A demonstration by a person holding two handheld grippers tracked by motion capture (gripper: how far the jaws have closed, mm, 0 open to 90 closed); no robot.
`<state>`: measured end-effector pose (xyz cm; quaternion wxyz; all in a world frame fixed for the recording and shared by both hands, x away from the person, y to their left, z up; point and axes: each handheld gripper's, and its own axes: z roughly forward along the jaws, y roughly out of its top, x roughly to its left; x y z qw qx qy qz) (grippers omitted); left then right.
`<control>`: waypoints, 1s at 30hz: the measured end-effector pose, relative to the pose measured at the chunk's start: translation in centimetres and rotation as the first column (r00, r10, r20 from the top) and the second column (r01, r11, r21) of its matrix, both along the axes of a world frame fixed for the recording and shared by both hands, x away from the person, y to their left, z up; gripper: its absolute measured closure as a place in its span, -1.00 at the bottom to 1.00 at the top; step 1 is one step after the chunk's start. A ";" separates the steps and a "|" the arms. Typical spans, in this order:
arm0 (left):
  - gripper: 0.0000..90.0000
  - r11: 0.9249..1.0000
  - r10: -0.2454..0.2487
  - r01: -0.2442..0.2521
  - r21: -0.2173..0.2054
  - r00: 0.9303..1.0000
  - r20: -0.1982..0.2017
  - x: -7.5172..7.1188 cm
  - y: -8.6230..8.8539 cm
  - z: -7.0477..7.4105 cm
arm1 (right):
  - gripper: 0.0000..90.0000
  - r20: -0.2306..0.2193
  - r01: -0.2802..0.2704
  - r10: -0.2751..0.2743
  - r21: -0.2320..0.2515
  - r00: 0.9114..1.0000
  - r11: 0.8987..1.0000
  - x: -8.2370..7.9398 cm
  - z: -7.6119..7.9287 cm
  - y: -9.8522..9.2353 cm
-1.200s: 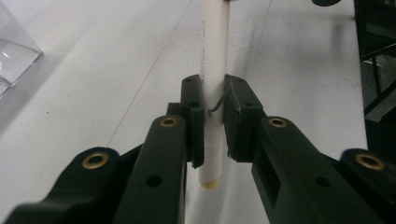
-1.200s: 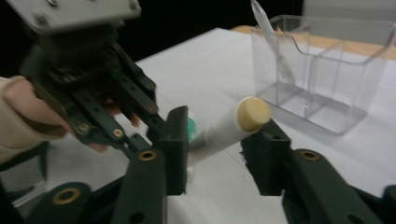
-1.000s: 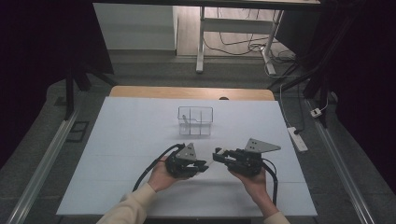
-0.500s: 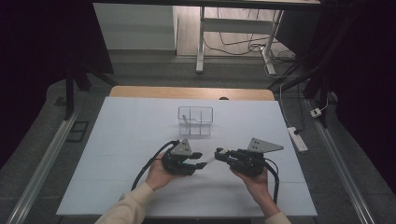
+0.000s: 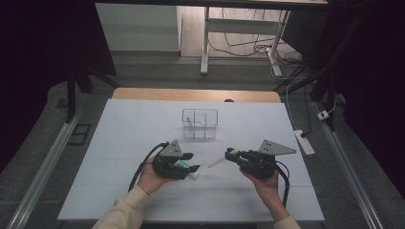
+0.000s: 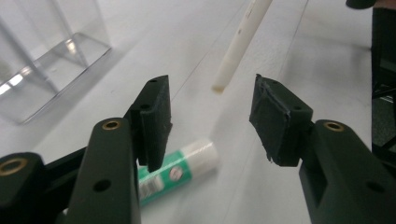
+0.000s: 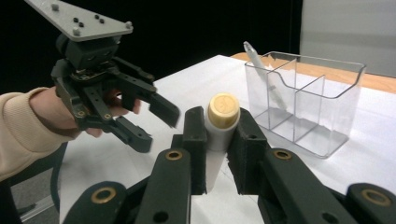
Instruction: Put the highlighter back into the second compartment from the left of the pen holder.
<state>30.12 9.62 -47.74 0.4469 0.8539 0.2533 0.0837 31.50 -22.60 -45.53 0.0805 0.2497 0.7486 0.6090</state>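
Right gripper [image 7: 215, 140] level, clamping white tube [image 7: 219, 123]; left gripper [image 6: 210, 109] just opened, empty.

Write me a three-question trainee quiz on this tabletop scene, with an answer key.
1. True or false: the right gripper is shut on the white pen.
2. What lies on the table under the left gripper? A) scissors B) green glue stick C) tape
3. How many pens stand in the clear organizer?

Key: 1. True. 2. B; the left gripper's jaws stand open, having just been opening, with nothing between them. 3. One.
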 end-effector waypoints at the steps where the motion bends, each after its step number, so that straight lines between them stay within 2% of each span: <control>1: 0.05 1.000 0.010 -0.010 0.004 1.000 0.002 -0.1 0.4 0.0 | 0.71 0.001 0.004 -0.004 0.000 1.000 1.000 0.0 0.1 -0.1; 11: 0.02 0.998 0.066 -0.066 0.022 0.998 0.000 -1.4 4.0 -0.4 | 0.71 0.013 0.056 -0.056 0.017 0.998 0.998 0.9 0.7 -0.4; 17: -0.01 0.994 0.111 -0.111 0.017 0.994 -0.021 -1.9 6.7 -1.1 | 0.71 0.034 0.074 -0.074 -0.005 0.997 0.997 2.3 1.9 0.7; 20: -0.03 0.992 0.127 -0.126 0.028 0.991 -0.028 -2.2 7.7 -1.6 | 0.71 0.039 0.087 -0.086 -0.011 0.996 0.996 3.1 2.5 1.3; 30: -0.05 0.985 0.168 -0.166 0.045 0.984 -0.055 -2.8 9.9 -2.9 | 0.71 0.022 0.131 -0.131 -0.012 0.991 0.991 5.3 2.5 2.2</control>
